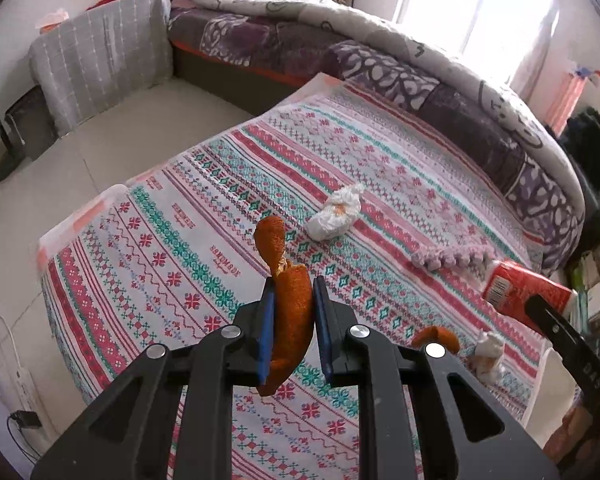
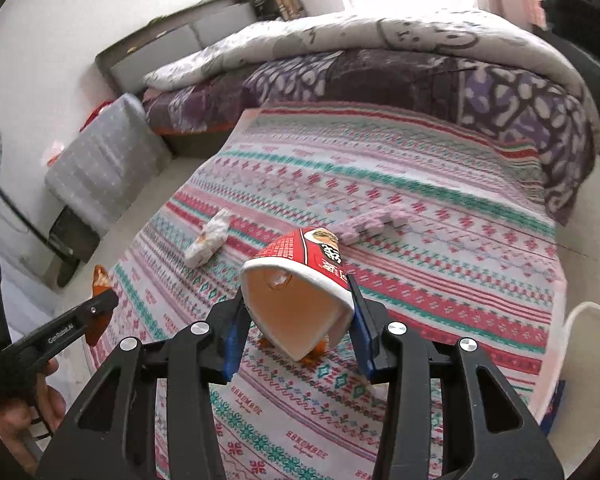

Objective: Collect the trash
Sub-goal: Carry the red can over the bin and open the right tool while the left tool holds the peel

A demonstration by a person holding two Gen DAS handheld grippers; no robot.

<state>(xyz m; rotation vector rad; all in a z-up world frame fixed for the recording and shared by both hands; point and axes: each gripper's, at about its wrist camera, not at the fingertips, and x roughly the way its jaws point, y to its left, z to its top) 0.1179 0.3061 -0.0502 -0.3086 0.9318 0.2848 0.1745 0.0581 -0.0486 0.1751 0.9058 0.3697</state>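
My left gripper [image 1: 294, 284] is shut on a curled strip of orange peel [image 1: 290, 320], held above the patterned tablecloth [image 1: 180, 260]. My right gripper [image 2: 298, 292] is shut on a red instant-noodle cup [image 2: 300, 308], squashed oval, with its mouth facing the camera. The left wrist view shows the cup [image 1: 524, 292] at right, beside one right-gripper finger [image 1: 556, 328]. A crumpled tissue [image 1: 336, 212] [image 2: 208, 240] lies mid-table. Another orange peel [image 1: 436, 338] and a small tissue wad [image 1: 488, 356] lie near the front right. The left gripper's finger [image 2: 96, 306] with its peel [image 2: 100, 280] shows at left.
A pink knitted mat [image 1: 452, 258] [image 2: 376, 220] lies on the cloth. A bed with purple blanket and pale duvet [image 1: 380, 72] runs behind the table. A grey-covered piece of furniture [image 1: 100, 56] stands at far left. A power strip [image 1: 20, 384] lies on the floor. A person's hand [image 2: 28, 412] holds the left gripper.
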